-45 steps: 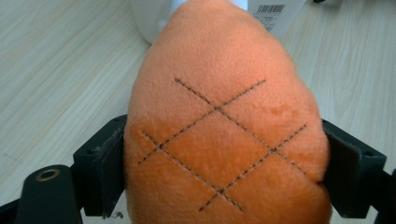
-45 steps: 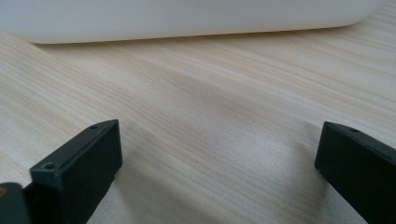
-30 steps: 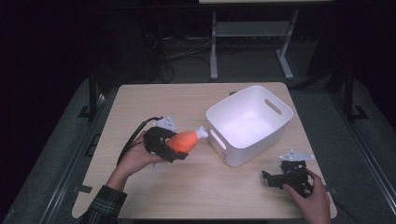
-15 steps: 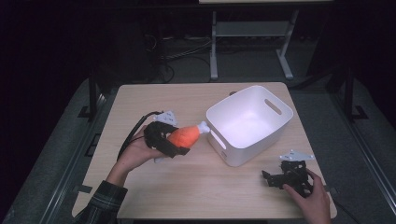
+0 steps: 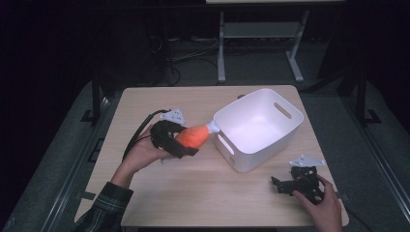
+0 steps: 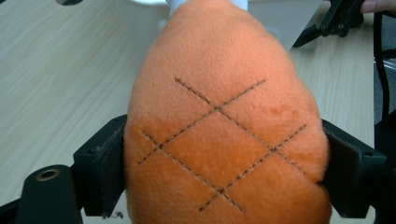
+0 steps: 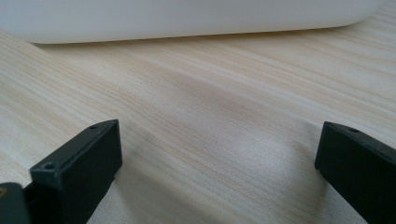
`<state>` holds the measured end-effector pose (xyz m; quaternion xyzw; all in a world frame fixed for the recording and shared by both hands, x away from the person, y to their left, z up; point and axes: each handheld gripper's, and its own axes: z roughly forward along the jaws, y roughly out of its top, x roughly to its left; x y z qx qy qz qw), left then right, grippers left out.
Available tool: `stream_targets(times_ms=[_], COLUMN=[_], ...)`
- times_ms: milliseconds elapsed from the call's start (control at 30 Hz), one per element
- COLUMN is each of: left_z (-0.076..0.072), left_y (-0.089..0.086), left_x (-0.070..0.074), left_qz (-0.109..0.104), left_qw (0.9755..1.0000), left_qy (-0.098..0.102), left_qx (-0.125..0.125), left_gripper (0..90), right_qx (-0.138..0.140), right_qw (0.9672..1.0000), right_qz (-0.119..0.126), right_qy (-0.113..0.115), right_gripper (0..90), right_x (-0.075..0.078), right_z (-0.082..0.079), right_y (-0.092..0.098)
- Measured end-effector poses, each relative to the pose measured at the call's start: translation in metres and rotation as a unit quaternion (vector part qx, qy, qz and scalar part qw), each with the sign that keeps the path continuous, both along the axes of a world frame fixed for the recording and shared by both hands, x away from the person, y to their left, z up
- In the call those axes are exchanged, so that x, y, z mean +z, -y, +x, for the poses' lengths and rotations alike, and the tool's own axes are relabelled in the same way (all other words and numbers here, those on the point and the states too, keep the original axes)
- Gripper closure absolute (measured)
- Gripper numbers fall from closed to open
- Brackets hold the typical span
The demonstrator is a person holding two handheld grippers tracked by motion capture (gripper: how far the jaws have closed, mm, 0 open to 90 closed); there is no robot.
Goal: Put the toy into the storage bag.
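While my left tongs (image 5: 186, 145) clench the orange plush drumstick (image 5: 193, 137) by its fat end, one black jaw pressed into each flank, the toy points away from them toward the white bin (image 5: 258, 128). Seen from above, its white bone tip (image 5: 212, 127) reaches just up to the bin's near wall, close by the slot handle; I cannot tell whether it touches. My left hand (image 5: 145, 152) wraps the tongs' body from behind, and the black cable (image 5: 138, 135) loops off behind it over the counter (image 5: 159, 203).

Along the left tongs' own view the drumstick (image 6: 224, 121) swells between the jaws, its fuzzy orange cloth crossed by dark stitched diamonds, with the white bin wall (image 6: 140, 23) rising just beyond its tip. Farther ahead and to the right of it lie my right tongs (image 6: 334, 21), resting on the pale wood.

My right tongs (image 5: 285, 186) sit low on the counter to the right of the left tongs, in front of the bin's near corner and apart from it, with my right hand (image 5: 324, 208) behind them. Their jaws stand wide apart, grasping nothing; between them is bare wood grain (image 7: 219, 140), and straight ahead the bin's white side (image 7: 187, 18) runs across.
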<state>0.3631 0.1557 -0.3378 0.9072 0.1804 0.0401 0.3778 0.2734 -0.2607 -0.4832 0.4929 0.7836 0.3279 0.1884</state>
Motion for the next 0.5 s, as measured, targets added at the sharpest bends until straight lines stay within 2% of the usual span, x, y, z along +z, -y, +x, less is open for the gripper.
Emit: stream_targets(times_ms=[367,500], left_z=[0.007,0.010], left_y=[0.008,0.013], left_x=[0.011,0.016], left_qz=[-0.002,0.004], left_qw=[1.0000,0.9999], left_qy=[0.005,0.007], left_qx=[-0.006,-0.011], left_gripper=[15.0,15.0], right_qx=[0.000,-0.001], right_qw=[1.0000,1.0000], right_qz=[0.000,0.001], right_qy=[0.000,-0.001], right_gripper=[0.2,0.2], right_x=[0.000,0.000], right_z=[0.000,0.000], right_y=[0.000,0.000])
